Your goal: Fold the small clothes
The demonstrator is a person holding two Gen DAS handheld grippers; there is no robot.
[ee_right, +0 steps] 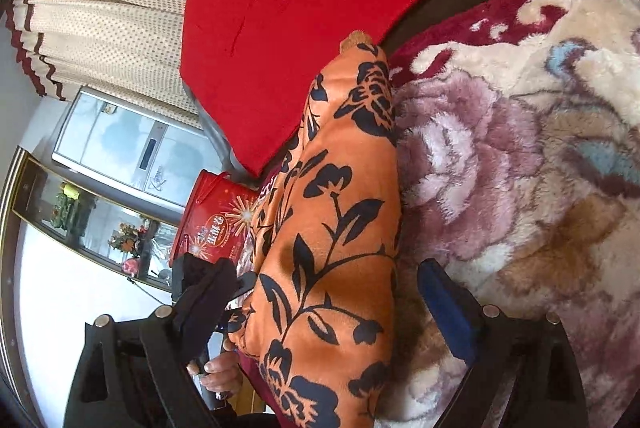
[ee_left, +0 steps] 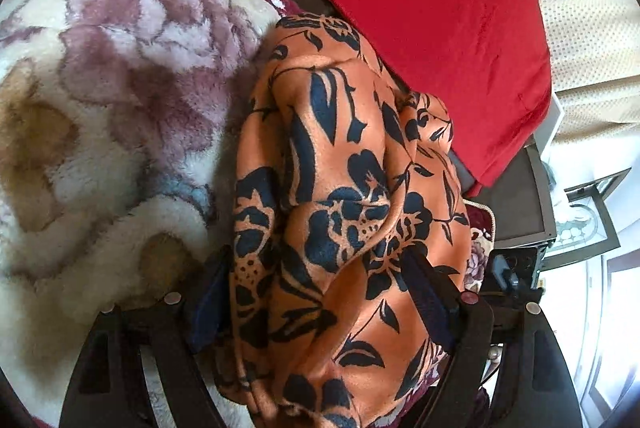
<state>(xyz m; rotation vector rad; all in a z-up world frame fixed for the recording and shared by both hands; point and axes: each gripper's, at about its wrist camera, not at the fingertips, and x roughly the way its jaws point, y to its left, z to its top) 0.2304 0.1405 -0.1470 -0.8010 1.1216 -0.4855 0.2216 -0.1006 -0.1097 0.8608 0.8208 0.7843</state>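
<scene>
— Where's the cloth?

— The orange garment (ee_left: 344, 211) lies bunched on the plush flowered blanket (ee_left: 120, 75), running lengthwise away from me toward the red cushion (ee_left: 420, 7). It sits right between both my pairs of jaws.

— Gripping?

— No. My left gripper (ee_left: 320, 308) and right gripper (ee_right: 332, 312) stand spread, straddling it (soft, velvety stuff, black leaf print), neither visibly pinching.
</scene>
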